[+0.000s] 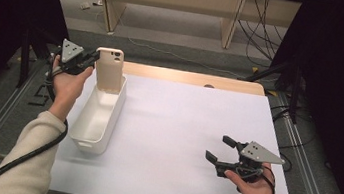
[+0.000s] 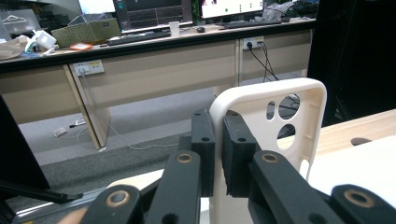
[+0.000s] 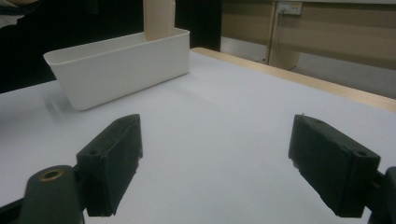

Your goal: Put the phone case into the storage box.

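High view: at the far left of the white worktop (image 1: 191, 130) the left tool (image 1: 95, 57) is clamped on the edge of a beige plastic phone case with round camera cut-outs (image 1: 109, 68). The case stands upright, its lower end inside the far end of a long white plastic bin (image 1: 99, 117) that lies along the worktop's left edge. The left hand (image 1: 68, 83) grips the tool from below, and its black cable trails down beside a cream sleeve (image 1: 30, 159).

In the left gripper view the two black jaws press on the case's rim (image 2: 268, 107) from both sides, with the cut-outs at upper right.

Farther right, near the worktop's front right corner, the right tool (image 1: 216, 148) rests low over bare white surface, well apart from the bin. In the right gripper view (image 3: 215, 163) its jaws stand wide apart with nothing between them; the bin (image 3: 121, 70) and the case (image 3: 159, 18) stand beyond them.
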